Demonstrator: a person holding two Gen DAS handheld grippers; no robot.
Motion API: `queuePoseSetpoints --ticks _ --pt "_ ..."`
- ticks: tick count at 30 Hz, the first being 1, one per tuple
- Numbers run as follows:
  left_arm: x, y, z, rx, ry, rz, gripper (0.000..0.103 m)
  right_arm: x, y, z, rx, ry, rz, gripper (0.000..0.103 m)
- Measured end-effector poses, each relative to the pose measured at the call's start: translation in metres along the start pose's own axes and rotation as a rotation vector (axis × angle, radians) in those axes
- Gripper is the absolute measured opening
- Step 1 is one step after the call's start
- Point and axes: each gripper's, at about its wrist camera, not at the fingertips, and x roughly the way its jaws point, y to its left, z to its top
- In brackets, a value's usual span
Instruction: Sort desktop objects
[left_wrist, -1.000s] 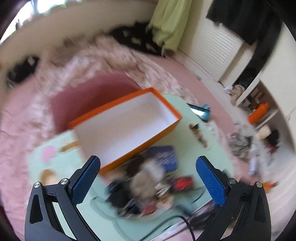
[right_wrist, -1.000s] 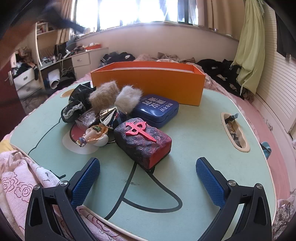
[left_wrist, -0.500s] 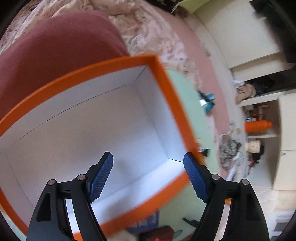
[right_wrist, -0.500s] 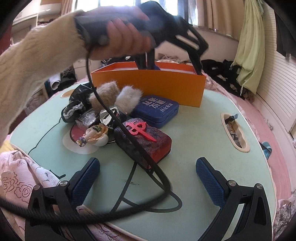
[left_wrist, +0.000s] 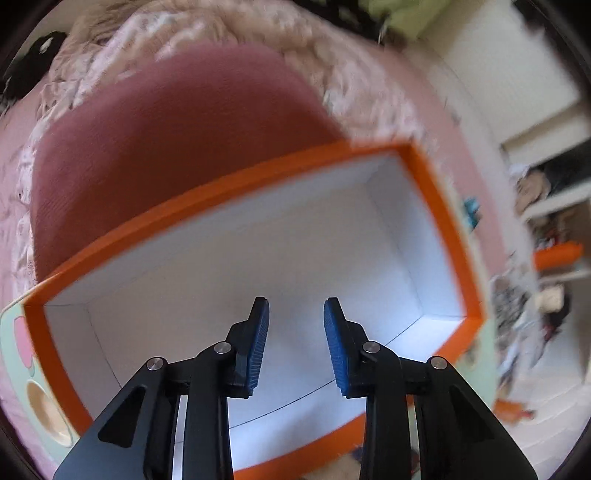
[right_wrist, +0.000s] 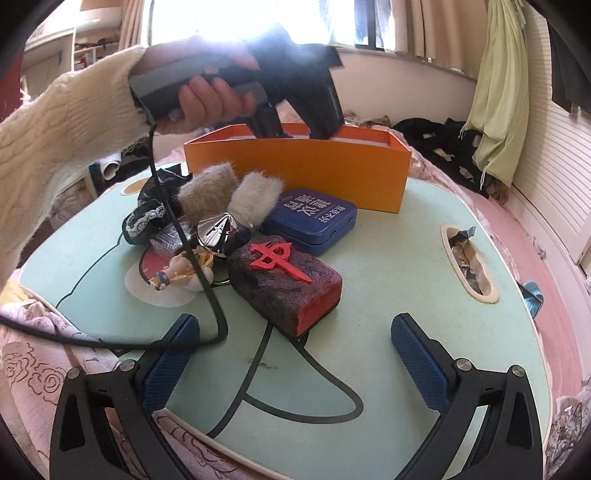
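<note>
My left gripper (left_wrist: 295, 314) points down into the orange box (left_wrist: 436, 206) at the far side of the table (right_wrist: 388, 266); its jaws have just been closing, now nearly together with nothing between them. My right gripper (right_wrist: 295, 343) hangs over the near edge, jaws wide apart and empty. The clutter lies mid-table: blue tin (right_wrist: 310, 221), red-crossed block (right_wrist: 288, 284), figurine (right_wrist: 181, 273).

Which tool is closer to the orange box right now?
Left. The left tool dips inside the orange box; the right tool hovers near the table's front edge, well short of it.
</note>
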Motion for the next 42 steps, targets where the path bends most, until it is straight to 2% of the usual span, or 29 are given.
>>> queuePoseSetpoints --ticks 2,3,4,7,9,10,11,13,15,16,17,18,19,21,22,26,32,39,41,42 --pt "-0.009 -0.002 -0.001 -0.011 -0.014 -0.073 0.049 0.0 0.0 0.0 -0.001 0.0 0.001 0.103" --pt "-0.013 -0.01 -0.001 -0.001 -0.011 -0.129 0.062 0.0 0.0 0.0 -0.001 0.0 0.002 0.103" --pt "-0.015 -0.019 0.0 0.018 -0.016 -0.151 0.066 0.0 0.0 0.0 -0.001 0.0 0.002 0.103" --pt "-0.005 -0.047 0.003 0.079 0.002 -0.115 0.066 0.0 0.0 0.0 -0.002 0.0 0.004 0.103" --pt "0.013 -0.059 0.006 0.108 0.069 -0.076 0.066 0.0 0.0 0.0 -0.003 0.0 0.005 0.103" --pt "0.027 -0.063 0.004 0.116 0.115 -0.03 0.066 0.0 0.0 0.0 -0.003 0.0 0.005 0.103" --pt "0.04 -0.062 0.002 0.112 0.145 -0.004 0.073 0.0 0.0 0.0 -0.003 0.0 0.006 0.103" --pt "0.045 -0.053 0.001 0.082 0.14 -0.074 0.074 0.0 -0.001 -0.001 0.004 0.004 0.009 0.103" --pt "0.042 -0.052 0.002 0.102 0.12 -0.078 0.074 0.0 -0.001 -0.001 0.003 0.002 0.009 0.103" --pt "0.04 -0.049 0.001 0.095 0.112 -0.081 0.071 0.0 0.0 -0.001 0.001 0.001 0.007 0.103" --pt "0.039 -0.047 -0.001 0.092 0.107 -0.075 0.061 -0.001 0.001 -0.001 0.001 0.001 0.007 0.103" --pt "0.038 -0.043 -0.004 0.111 0.092 0.012 0.03 0.0 0.001 -0.001 0.001 0.001 0.007 0.103" --pt "0.038 -0.04 -0.004 0.116 0.09 0.044 0.018 0.0 0.001 -0.002 0.002 0.001 0.008 0.103" --pt "0.037 -0.028 -0.005 0.085 0.088 0.006 0.013 0.0 0.001 -0.002 0.0 0.0 0.008 0.103" --pt "0.037 -0.025 -0.006 0.077 0.087 0.007 0.004 0.0 0.001 -0.002 0.0 0.0 0.008 0.103" --pt "0.039 -0.028 -0.007 0.119 0.06 0.043 0.002 0.0 0.001 -0.002 -0.001 0.0 0.01 0.103" --pt "0.041 -0.047 -0.013 0.192 0.027 0.147 0.002 0.0 0.001 -0.002 -0.002 0.0 0.013 0.103" --pt "0.042 -0.046 -0.012 0.195 -0.004 0.177 0.002 0.0 0.001 -0.002 -0.006 0.0 0.02 0.103" --pt "0.045 -0.051 -0.01 0.197 -0.017 0.202 0.008 0.0 0.001 -0.002 -0.006 0.0 0.021 0.103" --pt "0.044 -0.053 -0.012 0.203 -0.033 0.231 0.015 0.0 0.001 -0.002 -0.006 0.0 0.021 0.103"
